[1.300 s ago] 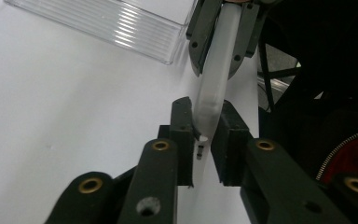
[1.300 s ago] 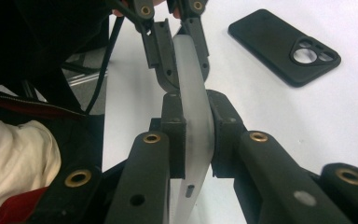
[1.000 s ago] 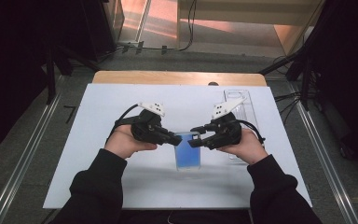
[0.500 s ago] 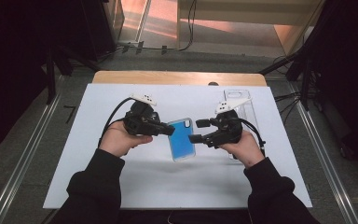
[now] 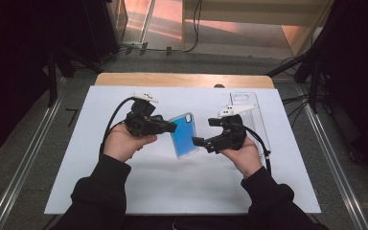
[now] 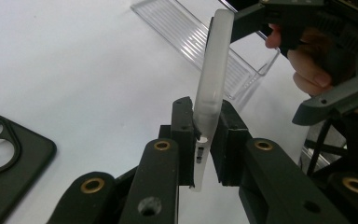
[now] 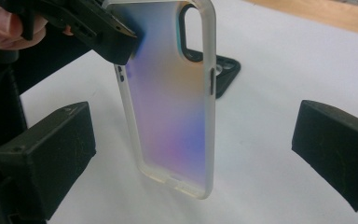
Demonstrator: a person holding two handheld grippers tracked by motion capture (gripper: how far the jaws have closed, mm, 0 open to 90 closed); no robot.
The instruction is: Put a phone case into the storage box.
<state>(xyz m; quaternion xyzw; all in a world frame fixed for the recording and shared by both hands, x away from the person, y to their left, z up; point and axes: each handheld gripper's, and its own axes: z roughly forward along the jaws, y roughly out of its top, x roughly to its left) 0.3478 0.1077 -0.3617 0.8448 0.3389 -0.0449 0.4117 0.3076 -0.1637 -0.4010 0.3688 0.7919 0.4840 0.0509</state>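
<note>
Left gripper clamps the iridescent phone case by its edge, held up off the white mat. Right gripper jaws have just been opening and stand wide beside the case, pads clear. Keep the left grip firm and back the right straight away from the case so it doesn't knock it.

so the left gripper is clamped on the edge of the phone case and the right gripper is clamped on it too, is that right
Not quite. The left gripper is clamped on the edge of the phone case, but the right gripper is not: its jaws have just been opening and now stand wide apart on either side of the case without touching it. The right gripper view shows this.
</note>
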